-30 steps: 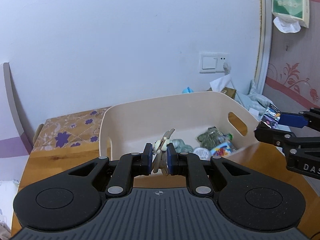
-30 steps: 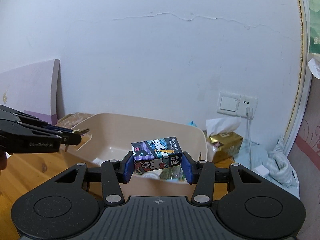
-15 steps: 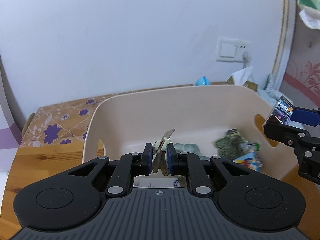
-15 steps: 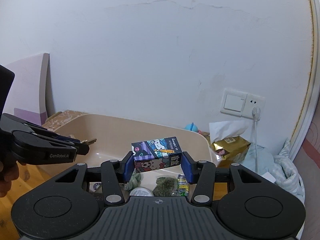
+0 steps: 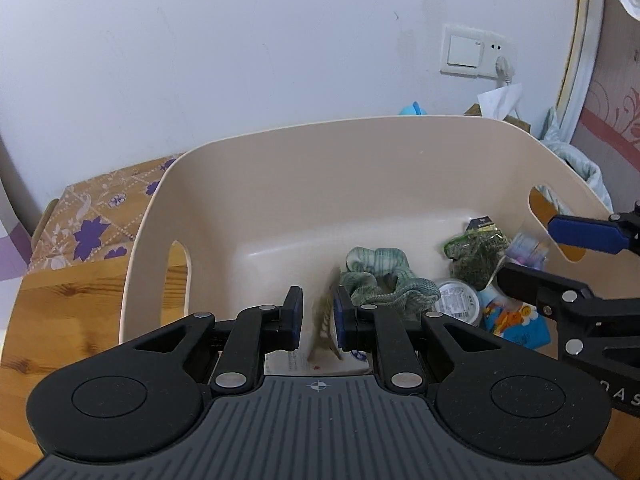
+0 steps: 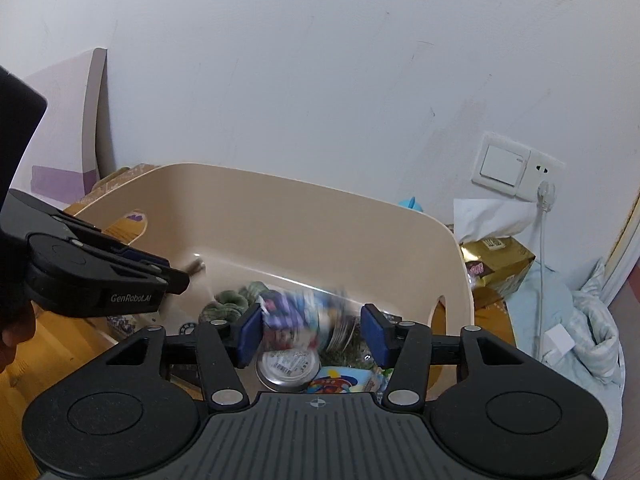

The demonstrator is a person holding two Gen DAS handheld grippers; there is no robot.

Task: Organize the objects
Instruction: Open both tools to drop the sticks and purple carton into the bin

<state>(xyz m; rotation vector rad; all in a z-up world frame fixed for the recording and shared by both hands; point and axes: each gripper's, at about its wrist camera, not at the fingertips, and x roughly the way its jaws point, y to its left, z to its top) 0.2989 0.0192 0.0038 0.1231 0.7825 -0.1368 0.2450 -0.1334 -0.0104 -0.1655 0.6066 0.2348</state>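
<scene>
Both my tongs hang over the beige bin (image 5: 360, 168), and both are letting go. My left tongs (image 5: 316, 320) are opening, pads just parted, and the pale hair clip (image 5: 326, 316) is slipping down between them, blurred, no longer gripped. My right tongs (image 6: 312, 334) are opening too, pads clear of the cartoon box (image 6: 296, 312), which is a blur tumbling toward the heap below: a scrunchie (image 5: 380, 276), a green packet (image 5: 476, 252), a round tub (image 6: 288, 364). My worry is the box bouncing off that heap and over the low near rim, or the clip snagging on a pad as I withdraw and dragging out. The bin sits on a wooden table (image 5: 48, 312) against a white wall (image 6: 320, 80), with a tissue box (image 6: 496, 256) and crumpled cloth (image 6: 580, 320) beside it.
</scene>
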